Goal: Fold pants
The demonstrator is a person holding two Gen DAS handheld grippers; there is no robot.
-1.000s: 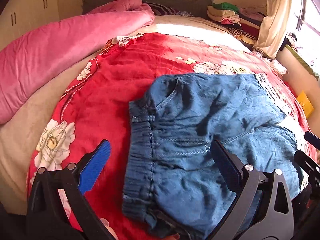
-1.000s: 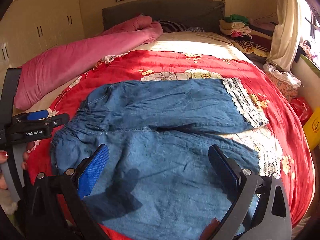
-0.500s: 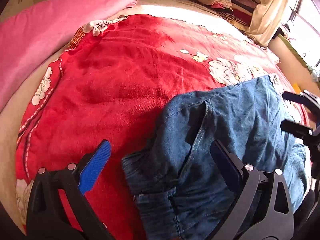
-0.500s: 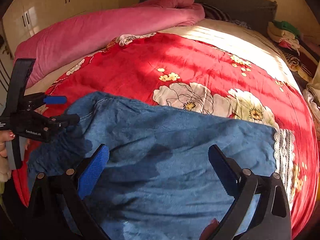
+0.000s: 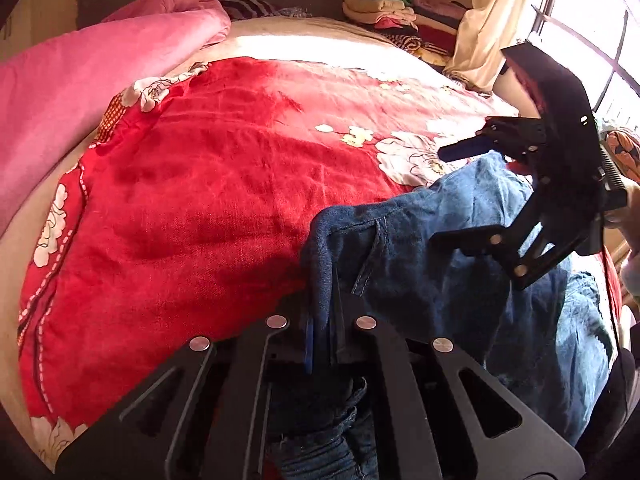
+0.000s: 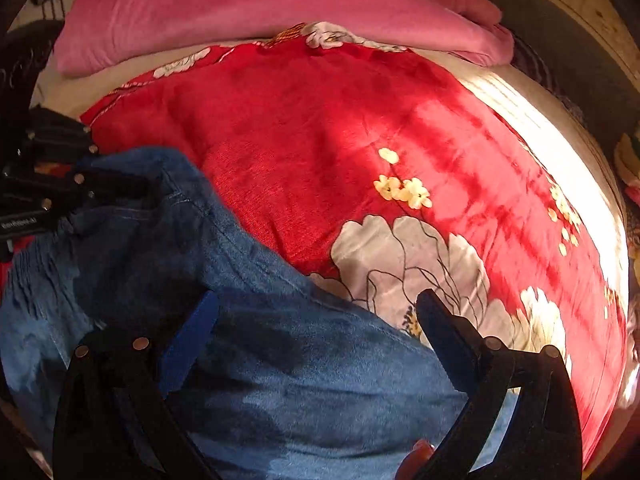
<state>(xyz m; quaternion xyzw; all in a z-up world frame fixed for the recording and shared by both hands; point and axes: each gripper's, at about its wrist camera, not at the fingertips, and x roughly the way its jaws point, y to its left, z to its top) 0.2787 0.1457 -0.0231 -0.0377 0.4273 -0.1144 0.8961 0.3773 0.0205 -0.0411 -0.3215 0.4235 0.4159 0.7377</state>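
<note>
Blue denim pants lie on the red flowered blanket. My left gripper is shut on a fold of their upper edge near the waist, and the cloth rises in a ridge out of the jaws. In the left wrist view my right gripper hovers over the pants at the right. From the right wrist camera, my right gripper points steeply down; its jaws are closing with the denim between them, pads clear of the cloth. The left gripper shows at the far left, on the pants' corner.
A rolled pink quilt lies along the far left of the bed. Folded clothes are stacked at the headboard, beside a cream curtain and a window. A hand holds the right gripper at the frame's right edge.
The left gripper has shut on the pants' edge where it stood wide open before. The right gripper has swung toward the far edge of the pants, rolled, and tipped further down.
</note>
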